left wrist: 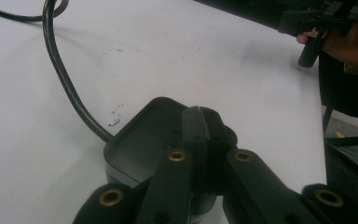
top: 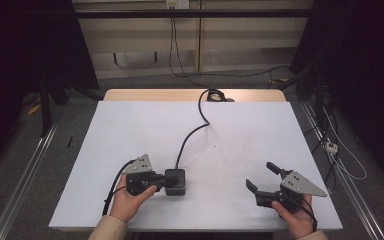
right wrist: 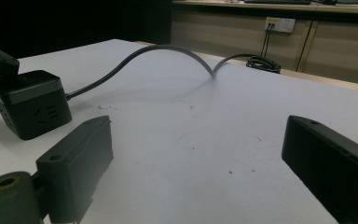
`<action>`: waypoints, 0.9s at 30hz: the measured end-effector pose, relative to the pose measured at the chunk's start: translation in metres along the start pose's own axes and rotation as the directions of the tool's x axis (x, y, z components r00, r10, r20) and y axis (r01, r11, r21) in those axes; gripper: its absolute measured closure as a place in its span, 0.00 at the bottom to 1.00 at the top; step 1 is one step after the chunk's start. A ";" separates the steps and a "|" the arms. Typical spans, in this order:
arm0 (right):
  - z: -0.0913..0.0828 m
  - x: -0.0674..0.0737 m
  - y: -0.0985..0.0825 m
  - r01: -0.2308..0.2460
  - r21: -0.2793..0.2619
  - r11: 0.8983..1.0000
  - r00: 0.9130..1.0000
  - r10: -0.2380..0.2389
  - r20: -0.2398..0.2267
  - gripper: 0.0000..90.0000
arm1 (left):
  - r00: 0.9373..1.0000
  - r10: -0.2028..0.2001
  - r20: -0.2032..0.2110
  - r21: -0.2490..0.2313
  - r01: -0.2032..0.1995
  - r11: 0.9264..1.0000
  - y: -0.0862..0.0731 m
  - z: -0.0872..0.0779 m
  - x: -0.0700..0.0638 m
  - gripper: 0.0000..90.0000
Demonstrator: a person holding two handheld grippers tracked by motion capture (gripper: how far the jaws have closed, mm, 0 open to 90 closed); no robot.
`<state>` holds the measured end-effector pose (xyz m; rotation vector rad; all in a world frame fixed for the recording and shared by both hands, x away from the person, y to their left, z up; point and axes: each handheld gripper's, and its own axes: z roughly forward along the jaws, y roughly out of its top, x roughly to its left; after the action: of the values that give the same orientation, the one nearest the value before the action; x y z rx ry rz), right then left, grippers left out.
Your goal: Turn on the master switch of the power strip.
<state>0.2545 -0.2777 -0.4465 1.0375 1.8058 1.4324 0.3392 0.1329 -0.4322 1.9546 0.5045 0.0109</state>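
Observation:
A black power cube (top: 176, 181) stands on the white table (top: 240, 130) near its front left, with sockets on its side (right wrist: 28, 105). Its black cable (top: 192, 132) runs away toward the far edge. My left gripper (top: 166, 180) is shut, jaws pressed together with nothing between them, and its tips (left wrist: 199, 126) rest over the cube's top (left wrist: 140, 135). My right gripper (top: 261, 175) is held at the front right, open, with bare table between its jaws (right wrist: 203, 163). The left gripper view also catches the right gripper (left wrist: 321, 18) in a hand, farther off.
The cable (right wrist: 168, 51) arches up off the table and ends in a coil (top: 215, 95) at the far edge. A wall socket (right wrist: 279, 23) sits behind on the wall. Loose cables (top: 330, 145) lie on the floor to the right of the table.

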 end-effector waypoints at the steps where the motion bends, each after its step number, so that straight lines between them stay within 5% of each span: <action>1: 0.000 0.000 0.000 0.000 0.000 1.000 1.000 0.000 0.000 0.09 | 1.000 0.005 -0.002 0.001 -0.005 1.000 0.000 0.000 0.000 1.00; 12: 0.000 0.001 0.000 0.004 -0.001 1.000 1.000 -0.004 -0.002 0.09 | 0.999 0.042 -0.023 0.027 -0.042 0.999 0.002 0.001 -0.004 1.00; 27: 0.000 0.001 0.001 0.010 -0.004 1.000 1.000 -0.010 -0.004 0.09 | 1.000 0.020 -0.019 0.009 -0.020 1.000 0.001 0.000 -0.002 1.00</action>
<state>0.2544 -0.2763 -0.4457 1.0234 1.8076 1.4330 0.3374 0.1315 -0.4311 1.9694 0.4988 0.0405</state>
